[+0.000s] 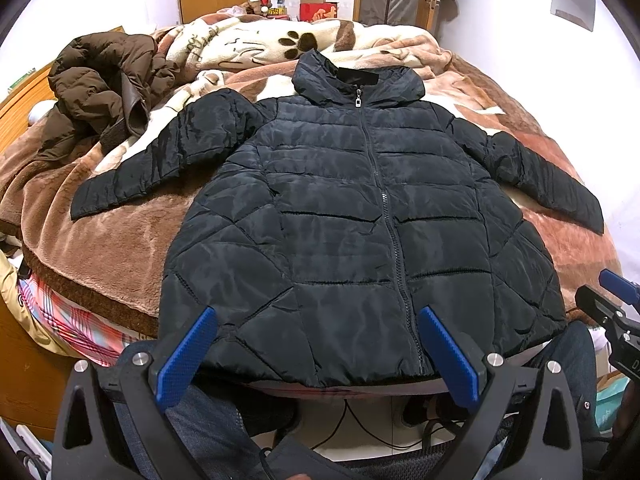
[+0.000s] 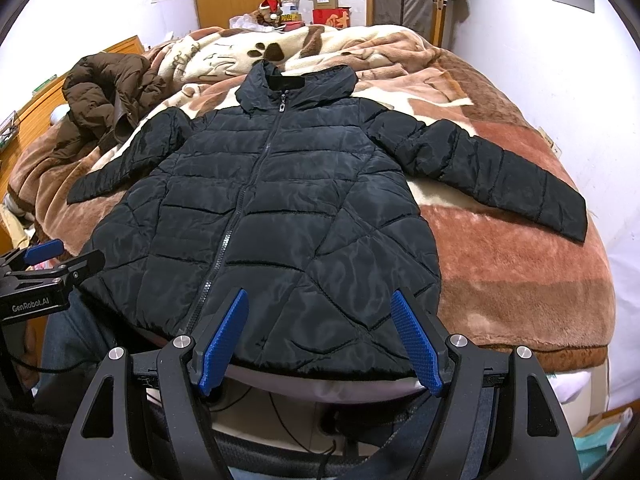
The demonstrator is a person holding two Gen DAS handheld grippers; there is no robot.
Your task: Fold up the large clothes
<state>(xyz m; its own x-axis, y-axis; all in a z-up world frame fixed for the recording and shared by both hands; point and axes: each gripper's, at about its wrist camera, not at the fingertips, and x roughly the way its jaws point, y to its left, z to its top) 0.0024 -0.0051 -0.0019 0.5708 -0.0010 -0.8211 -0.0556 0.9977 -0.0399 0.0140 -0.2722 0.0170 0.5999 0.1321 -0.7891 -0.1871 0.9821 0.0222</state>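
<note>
A black quilted puffer jacket (image 1: pixel 340 208) lies flat and zipped on the bed, collar far, both sleeves spread out; it also shows in the right wrist view (image 2: pixel 272 208). Its hem hangs at the bed's near edge. My left gripper (image 1: pixel 318 316) is open and empty, hovering just in front of the hem near the zipper. My right gripper (image 2: pixel 320 300) is open and empty, in front of the hem's right half. The right gripper shows at the right edge of the left wrist view (image 1: pixel 616 304); the left gripper shows at the left edge of the right wrist view (image 2: pixel 48 264).
A brown puffer coat (image 1: pixel 104 92) lies crumpled at the bed's far left. A brown and cream fleece blanket (image 1: pixel 100 240) covers the bed. Boxes and a Santa toy (image 1: pixel 262 0) stand beyond the bed's head. A white wall runs along the right. Cables lie on the floor below.
</note>
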